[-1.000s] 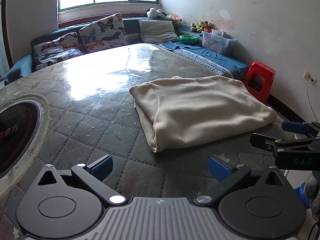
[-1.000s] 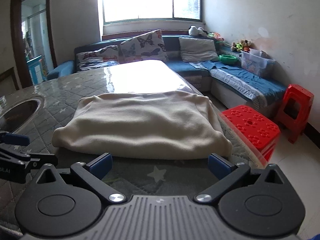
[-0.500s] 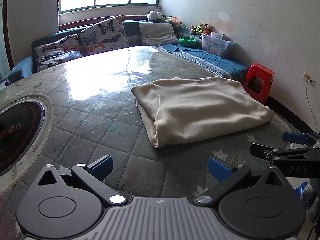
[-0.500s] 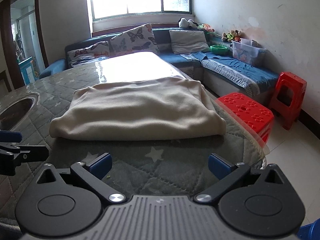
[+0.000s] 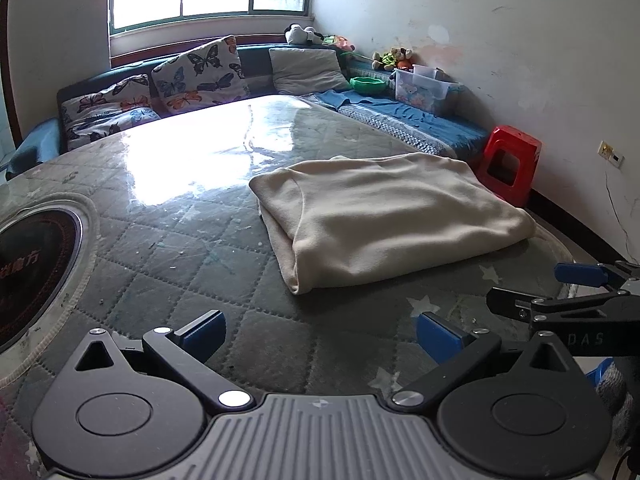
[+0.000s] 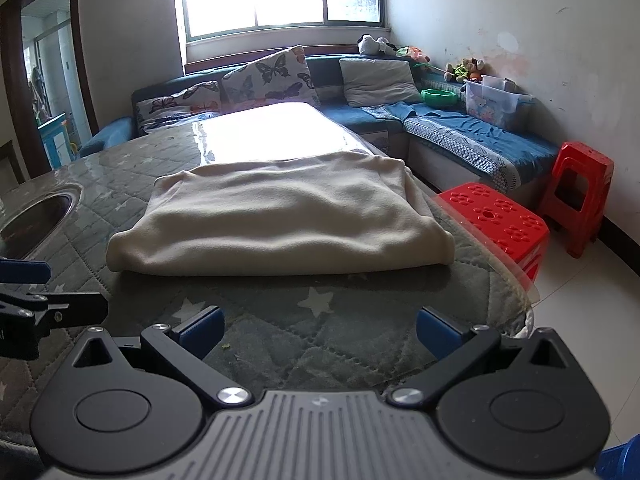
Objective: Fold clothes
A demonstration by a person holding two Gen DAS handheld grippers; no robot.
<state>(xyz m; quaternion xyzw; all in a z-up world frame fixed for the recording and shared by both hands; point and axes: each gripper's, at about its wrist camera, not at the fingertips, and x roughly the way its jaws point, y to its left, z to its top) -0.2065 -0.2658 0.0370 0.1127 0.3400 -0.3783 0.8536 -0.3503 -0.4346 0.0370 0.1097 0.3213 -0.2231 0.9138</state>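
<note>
The cream garment [image 5: 384,216] lies folded into a thick rectangular bundle on the round table [image 5: 168,240], toward the table's right side, with its rounded fold edge facing the two grippers. The table carries a quilted grey-green cover with white stars under a clear glossy sheet, and a round dark inset hob [image 5: 28,268] sits in it well to the left of the garment. The left gripper [image 5: 320,334] hovers above the near part of the table, its blue-padded fingers spread wide and empty, apart from the cloth. The right gripper [image 6: 318,330] is positioned over the table's near edge, directly facing the long fold of the garment [image 6: 280,224]; its fingers are likewise spread wide with nothing between them. Each gripper appears at the border of the other's view, so the two are held side by side. At the lower right of the left wrist view a grey knitted surface shows, probably a glove or sleeve, though the edge distortion prevents confirmation. Beyond the table, a red perforated stool [image 6: 496,220] stands just beside its right rim, a second red stool [image 6: 576,192] farther off near the wall, and a blue corner sofa [image 6: 460,132] with butterfly cushions [image 6: 268,76] runs beneath the window.
</note>
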